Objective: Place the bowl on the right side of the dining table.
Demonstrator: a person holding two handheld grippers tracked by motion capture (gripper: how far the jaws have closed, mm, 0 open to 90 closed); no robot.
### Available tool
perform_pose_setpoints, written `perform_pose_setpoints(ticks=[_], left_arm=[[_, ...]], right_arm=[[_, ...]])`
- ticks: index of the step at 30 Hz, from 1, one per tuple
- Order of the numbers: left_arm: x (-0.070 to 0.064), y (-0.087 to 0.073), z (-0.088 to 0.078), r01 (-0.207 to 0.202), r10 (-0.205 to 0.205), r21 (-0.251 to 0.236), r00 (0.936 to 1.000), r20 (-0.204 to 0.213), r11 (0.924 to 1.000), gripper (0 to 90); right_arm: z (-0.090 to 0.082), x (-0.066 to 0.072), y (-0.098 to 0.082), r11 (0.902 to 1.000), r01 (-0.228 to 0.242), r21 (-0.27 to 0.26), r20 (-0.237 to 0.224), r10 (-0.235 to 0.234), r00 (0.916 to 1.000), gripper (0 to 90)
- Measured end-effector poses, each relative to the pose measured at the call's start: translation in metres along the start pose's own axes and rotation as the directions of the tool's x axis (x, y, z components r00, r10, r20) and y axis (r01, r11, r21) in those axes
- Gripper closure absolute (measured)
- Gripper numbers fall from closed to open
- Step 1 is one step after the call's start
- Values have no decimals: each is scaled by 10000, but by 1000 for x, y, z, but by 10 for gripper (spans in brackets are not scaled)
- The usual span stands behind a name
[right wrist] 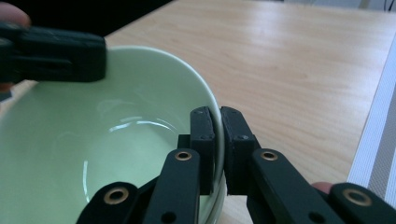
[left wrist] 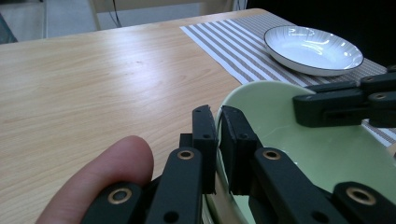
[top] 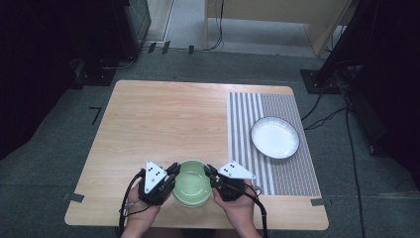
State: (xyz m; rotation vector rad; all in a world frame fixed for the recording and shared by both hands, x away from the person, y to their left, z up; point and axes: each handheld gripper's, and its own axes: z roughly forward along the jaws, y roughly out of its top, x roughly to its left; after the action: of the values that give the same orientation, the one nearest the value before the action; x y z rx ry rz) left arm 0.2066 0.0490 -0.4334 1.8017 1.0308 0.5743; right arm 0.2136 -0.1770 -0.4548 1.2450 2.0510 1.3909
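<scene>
So from the high view, the pale green glazed ceramic bowl (top: 192,189) sits near the front edge of the light wooden table (top: 163,119), right between the two hands. The left gripper (top: 172,173) is clamped onto the bowl's left rim and the right gripper (top: 210,173) onto its right rim, both pinching the wall. Off to the right there's a grey and white striped placemat (top: 287,168) with a shallow white plate with a dark rim (top: 275,137) on it, well apart from the bowl. In the left gripper view, the black jaws of the left gripper (left wrist: 218,122) are nearly together with the green bowl's (left wrist: 299,154) rim squeezed between the pads, one jaw inside and one outside. A fingertip (left wrist: 112,172) shows at the lower left, the right gripper grips the far rim, and the white plate (left wrist: 313,49) sits on the striped mat (left wrist: 233,46) beyond. In the right gripper view, same deal: the right gripper (right wrist: 217,122) bites the bowl's (right wrist: 93,140) thin rim, jaws closed tight on it, with the left gripper's black jaw on the opposite rim at upper left.
</scene>
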Motion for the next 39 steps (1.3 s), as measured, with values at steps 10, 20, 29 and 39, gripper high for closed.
perform_pose_setpoints(ticks=[10,20,29,39], left_arm=[[3,-1,3,552,-576,416,9967,575,9976,688],[4,-4,8,765,-781,985,9969,119,9922,830],[-8,-1,0,-112,118,107,9984,-550,9999,829],[-17,1,-10,-500,393,-1038,9939,-1028,9933,825]], right_arm=[[-13,17,6,9829,1537,-1009,1000,-1437,9846,860],[-13,26,3,9669,2257,-1192,1349,-2094,9685,858],[-14,12,7,9900,908,-1076,548,-853,9949,823],[-1,8,5,9962,-850,198,-35,851,9964,766]])
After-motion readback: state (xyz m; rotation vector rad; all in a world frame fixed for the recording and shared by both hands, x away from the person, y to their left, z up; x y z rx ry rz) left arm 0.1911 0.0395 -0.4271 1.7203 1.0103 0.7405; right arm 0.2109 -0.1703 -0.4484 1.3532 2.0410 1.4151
